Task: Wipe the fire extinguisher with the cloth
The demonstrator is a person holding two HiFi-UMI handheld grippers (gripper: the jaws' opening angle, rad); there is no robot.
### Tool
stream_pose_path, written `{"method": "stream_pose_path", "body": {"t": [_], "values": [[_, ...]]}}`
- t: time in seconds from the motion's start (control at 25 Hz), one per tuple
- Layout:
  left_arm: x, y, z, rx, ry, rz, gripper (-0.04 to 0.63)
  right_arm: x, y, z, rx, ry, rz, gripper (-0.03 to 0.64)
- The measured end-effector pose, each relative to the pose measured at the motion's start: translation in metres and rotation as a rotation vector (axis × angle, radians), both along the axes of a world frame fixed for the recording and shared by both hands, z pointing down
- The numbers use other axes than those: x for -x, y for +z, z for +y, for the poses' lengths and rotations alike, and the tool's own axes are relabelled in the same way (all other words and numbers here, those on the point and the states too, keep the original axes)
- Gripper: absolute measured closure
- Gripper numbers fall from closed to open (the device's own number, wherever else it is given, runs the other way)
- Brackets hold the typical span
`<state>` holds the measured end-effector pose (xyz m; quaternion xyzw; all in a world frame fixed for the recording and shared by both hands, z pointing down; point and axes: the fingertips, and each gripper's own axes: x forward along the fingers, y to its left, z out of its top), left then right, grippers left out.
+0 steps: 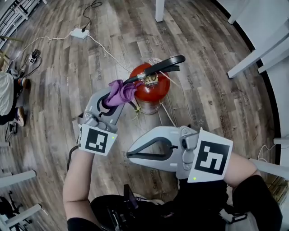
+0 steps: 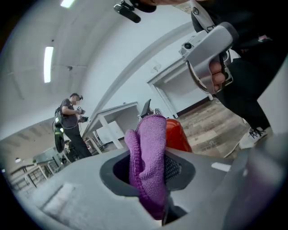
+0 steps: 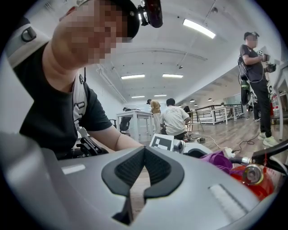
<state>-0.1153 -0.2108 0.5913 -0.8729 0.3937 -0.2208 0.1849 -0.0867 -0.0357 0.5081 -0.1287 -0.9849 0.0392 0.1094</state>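
A red fire extinguisher (image 1: 151, 90) with a black handle (image 1: 162, 65) stands upright on the wood floor. My left gripper (image 1: 118, 94) is shut on a purple cloth (image 1: 123, 89), which it holds against the extinguisher's left side, just under the handle. In the left gripper view the cloth (image 2: 150, 152) fills the gap between the pads, and the red body (image 2: 176, 134) shows right behind it. My right gripper (image 1: 131, 154) hangs nearer to me, jaws shut and empty, pointing left. Its own view shows the cloth (image 3: 218, 159) and the extinguisher (image 3: 258, 184) at lower right.
A white power strip (image 1: 79, 32) with its cable lies on the floor at the far left. White table legs (image 1: 159, 10) and white furniture (image 1: 257, 54) stand at the top and right. A person sits at the left edge (image 1: 6, 97). Other people stand in the background (image 3: 254, 67).
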Motion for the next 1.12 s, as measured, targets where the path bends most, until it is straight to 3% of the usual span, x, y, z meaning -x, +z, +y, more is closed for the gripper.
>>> {"method": "stream_pose_path", "body": {"t": [0.08,0.16,0.36,0.44,0.52,0.64,0.72,0.88,1.12], "values": [[0.011,0.021,-0.001,0.073,-0.053,0.122,0.49,0.001,-0.001,0.002,0.003,-0.002,0.002,0.614],[0.018,0.055,-0.005,0.15,-0.094,0.196,0.472,0.003,-0.003,0.003,0.003,-0.006,-0.001,0.614],[0.003,0.162,-0.009,0.375,-0.164,0.246,0.462,0.0,-0.004,0.005,0.022,-0.02,0.0,0.614],[0.001,0.196,-0.013,0.43,-0.188,0.27,0.469,0.001,-0.005,0.003,0.019,-0.019,-0.006,0.614],[0.001,0.228,-0.011,0.48,-0.188,0.257,0.472,0.001,-0.005,0.003,0.017,-0.017,-0.006,0.614],[-0.006,0.287,0.0,0.599,-0.18,0.146,0.472,-0.002,-0.004,0.0,0.02,-0.014,-0.004,0.614],[-0.007,0.32,0.006,0.677,-0.21,0.145,0.472,-0.004,-0.003,-0.001,0.019,-0.012,-0.003,0.614],[-0.003,0.334,0.008,0.714,-0.262,0.279,0.463,-0.006,-0.001,-0.001,0.011,-0.009,-0.005,0.614],[-0.001,0.332,0.011,0.731,-0.259,0.307,0.463,-0.009,0.003,0.0,-0.006,-0.005,-0.013,0.614]]}}
